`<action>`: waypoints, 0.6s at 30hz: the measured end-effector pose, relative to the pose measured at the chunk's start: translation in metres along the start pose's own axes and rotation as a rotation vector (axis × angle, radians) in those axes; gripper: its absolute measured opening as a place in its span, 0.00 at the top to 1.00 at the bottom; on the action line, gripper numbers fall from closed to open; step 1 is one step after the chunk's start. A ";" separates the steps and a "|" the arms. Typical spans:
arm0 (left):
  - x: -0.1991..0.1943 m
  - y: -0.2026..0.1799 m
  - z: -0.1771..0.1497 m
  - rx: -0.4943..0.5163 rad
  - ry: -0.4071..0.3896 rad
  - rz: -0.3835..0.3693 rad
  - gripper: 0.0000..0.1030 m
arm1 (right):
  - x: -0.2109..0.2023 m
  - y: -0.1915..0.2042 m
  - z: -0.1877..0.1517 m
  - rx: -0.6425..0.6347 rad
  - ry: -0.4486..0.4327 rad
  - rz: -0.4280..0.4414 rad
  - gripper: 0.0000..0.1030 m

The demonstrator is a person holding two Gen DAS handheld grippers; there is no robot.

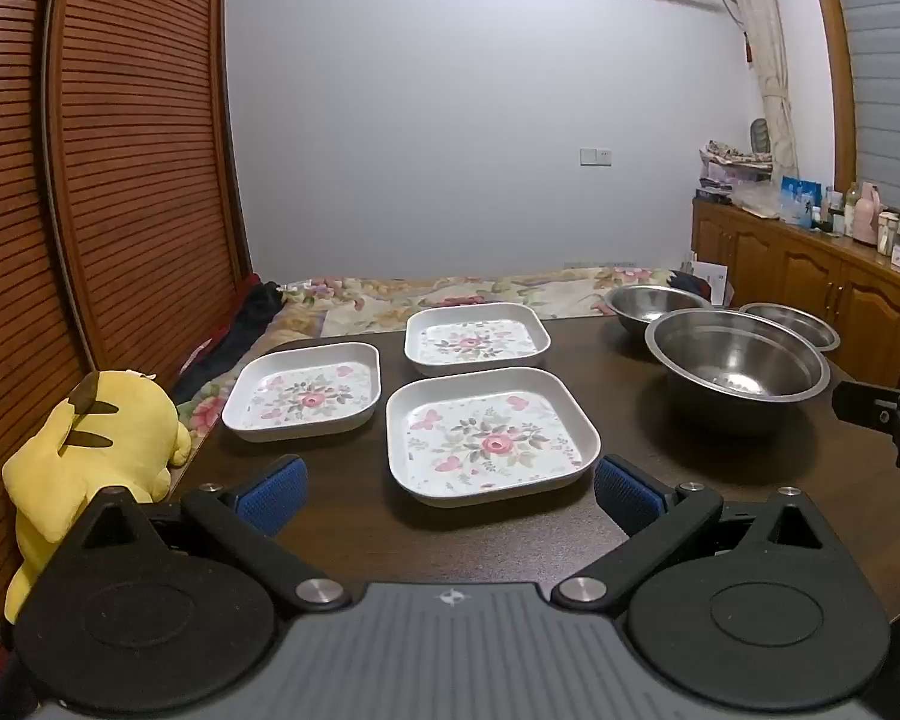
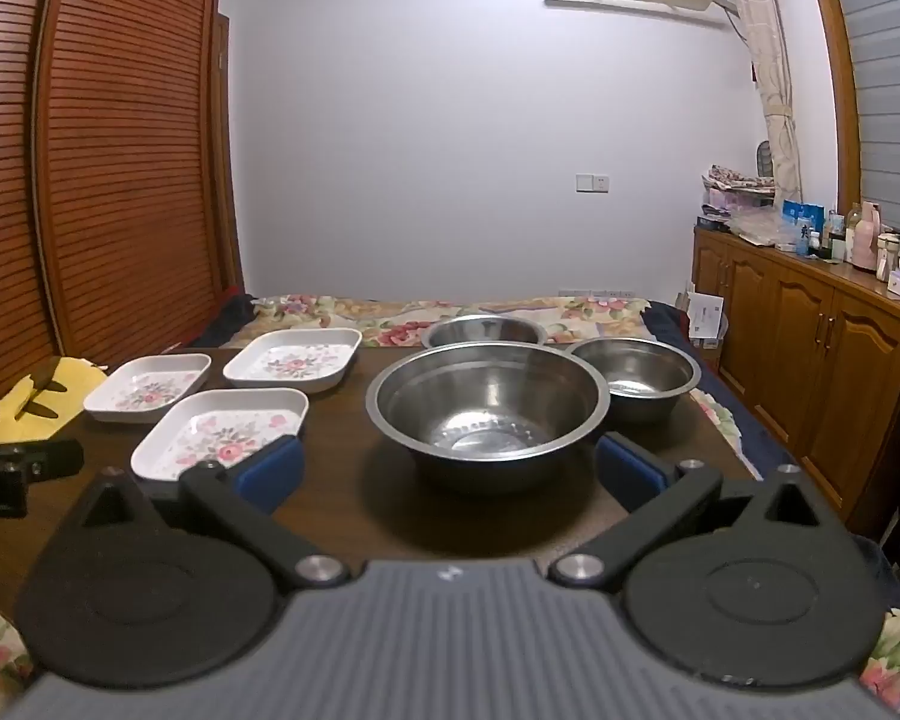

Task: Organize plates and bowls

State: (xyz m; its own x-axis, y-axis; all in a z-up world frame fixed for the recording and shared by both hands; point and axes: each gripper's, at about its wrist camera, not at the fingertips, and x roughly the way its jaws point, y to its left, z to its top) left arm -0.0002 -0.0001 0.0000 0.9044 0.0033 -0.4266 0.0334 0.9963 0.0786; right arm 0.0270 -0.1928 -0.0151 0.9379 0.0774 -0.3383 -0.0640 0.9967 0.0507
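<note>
The dark wooden desk [image 1: 660, 480] fills the lower half of both my views and carries everything I have to sort, and it looks laid out by kind: metal on one side, floral plastic on the other, nothing stacked yet. Largest of the pieces is the big steel bowl [image 2: 487, 405], dead centre in my right wrist view and just ahead of my right jaws [image 2: 450, 471], which are spread wide and empty, blue pads either side of its near wall; I judge they are lined up there because this bowl should be the base the others nest into. Behind it, toward the upper middle of that frame, sits the far steel bowl [image 2: 483, 330], partly hidden by the big one's rim, and to the right the smaller steel bowl [image 2: 633, 375], apart from the big one. Next in size come the three square floral plates, lying flat and separate in a loose triangle: the near plate [image 1: 492, 441] centre frame in my left wrist view, the left plate [image 1: 306, 390] beside it, the far plate [image 1: 477, 339] behind. My left jaws [image 1: 450, 489] are likewise released and holding nothing, just short of the near plate's front edge, probably the first to lift onto another. A yellow plush toy [image 1: 90, 456] slumps at the desk's left edge, low left of frame, clear of the work.
</note>
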 end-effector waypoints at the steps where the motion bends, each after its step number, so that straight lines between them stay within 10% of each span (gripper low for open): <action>1: 0.000 0.000 0.000 0.000 0.000 0.001 0.00 | 0.000 0.000 0.000 0.000 0.000 0.000 0.00; 18: 0.000 -0.001 0.001 0.005 -0.008 0.003 0.00 | -0.002 -0.002 -0.002 -0.001 0.002 -0.004 0.00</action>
State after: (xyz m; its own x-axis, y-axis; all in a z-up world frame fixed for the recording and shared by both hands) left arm 0.0000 -0.0013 0.0012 0.9081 0.0057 -0.4188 0.0327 0.9959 0.0845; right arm 0.0249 -0.1946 -0.0165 0.9375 0.0735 -0.3402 -0.0606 0.9970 0.0484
